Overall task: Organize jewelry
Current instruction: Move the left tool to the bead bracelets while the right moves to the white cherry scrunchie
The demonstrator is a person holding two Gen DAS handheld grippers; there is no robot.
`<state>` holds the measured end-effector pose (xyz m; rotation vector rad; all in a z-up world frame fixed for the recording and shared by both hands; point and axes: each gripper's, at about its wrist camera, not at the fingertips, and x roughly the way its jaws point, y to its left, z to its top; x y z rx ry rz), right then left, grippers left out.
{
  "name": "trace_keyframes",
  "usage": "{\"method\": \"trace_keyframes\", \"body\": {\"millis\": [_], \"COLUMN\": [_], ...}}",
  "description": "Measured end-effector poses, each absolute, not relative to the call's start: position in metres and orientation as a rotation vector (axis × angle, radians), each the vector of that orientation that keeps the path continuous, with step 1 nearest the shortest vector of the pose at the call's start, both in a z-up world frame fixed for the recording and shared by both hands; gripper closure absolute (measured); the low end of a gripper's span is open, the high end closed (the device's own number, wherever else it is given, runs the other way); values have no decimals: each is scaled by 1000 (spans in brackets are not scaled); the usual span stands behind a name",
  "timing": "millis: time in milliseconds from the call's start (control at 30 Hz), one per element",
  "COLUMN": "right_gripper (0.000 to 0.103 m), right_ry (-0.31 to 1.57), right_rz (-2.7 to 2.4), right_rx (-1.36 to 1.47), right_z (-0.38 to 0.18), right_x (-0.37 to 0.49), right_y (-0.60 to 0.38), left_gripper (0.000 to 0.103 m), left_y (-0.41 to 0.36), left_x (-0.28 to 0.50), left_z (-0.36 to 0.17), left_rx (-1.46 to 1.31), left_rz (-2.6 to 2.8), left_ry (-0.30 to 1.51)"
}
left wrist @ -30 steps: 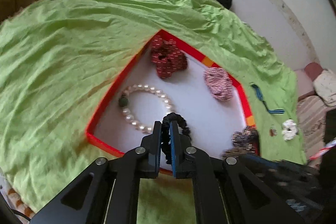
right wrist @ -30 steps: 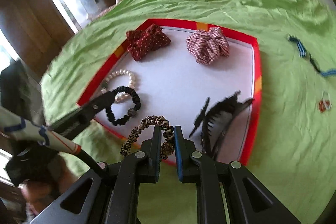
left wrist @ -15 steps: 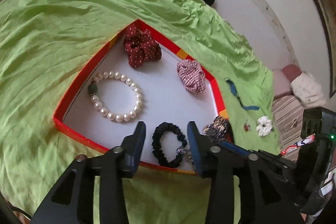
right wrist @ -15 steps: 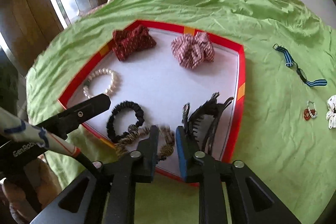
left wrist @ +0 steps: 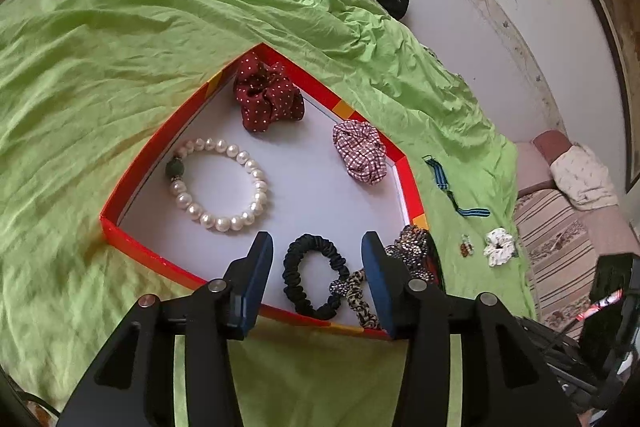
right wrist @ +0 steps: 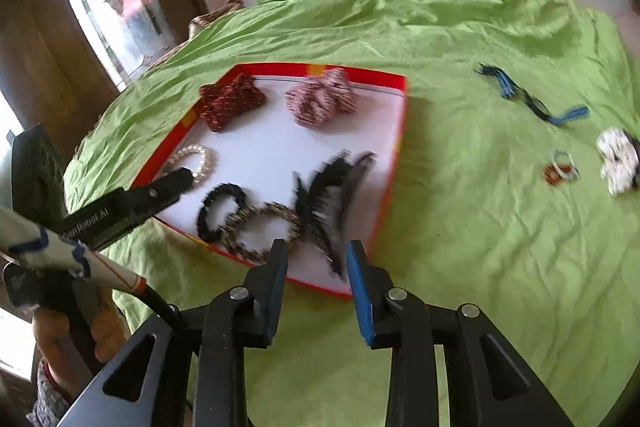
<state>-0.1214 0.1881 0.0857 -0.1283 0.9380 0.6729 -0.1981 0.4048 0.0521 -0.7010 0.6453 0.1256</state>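
— where are my jaws?
— my left gripper gapes empty above the black scrunchie lying in the red tray; my right gripper gapes empty near the leopard scrunchie, also in the tray

Five scrunchies are counted, plus one pearl bracelet, one hair claw, one striped strap and one tray
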Motion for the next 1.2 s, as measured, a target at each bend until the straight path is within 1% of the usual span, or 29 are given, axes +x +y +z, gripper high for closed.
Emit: {"method": "trace_keyframes", "body": {"millis": [200, 367, 600, 700, 767, 967, 1067, 1133, 1200], "right_gripper": [70, 69, 68, 66, 63, 62, 61, 61, 58], "right_ry": [942, 949, 961, 955, 950, 929, 920, 918, 917], "right_rz": [542, 396, 235, 191, 178, 180, 194, 211, 231], "right_rx": [-63, -27, 65, 103, 124, 215, 241, 267, 293], "right_z": [79, 69, 57, 54, 52, 46, 44, 43, 46], "right_x": [-117, -110, -112, -114, -113, -99, -84, -72, -57], "right_y": [119, 51, -47, -83, -97, -134, -140, -143, -144], "left_gripper": [58, 53, 53, 53, 53, 51, 51, 51, 51], "left_y": [388, 373, 342, 319, 296, 240, 216, 197, 183], "left_x": [-198, -200, -208, -212, -211, -182, -154, -128, -107], "left_z": [57, 62, 72, 83, 90, 112, 119, 124, 126], "left_rx": [-565, -480, -378, -360, -320, -298, -329, -313, -285], "left_rz": [222, 261, 294, 235, 173, -3, -73, -111, -124], "left_ry": [650, 640, 629, 648, 683, 768, 810, 843, 866]}}
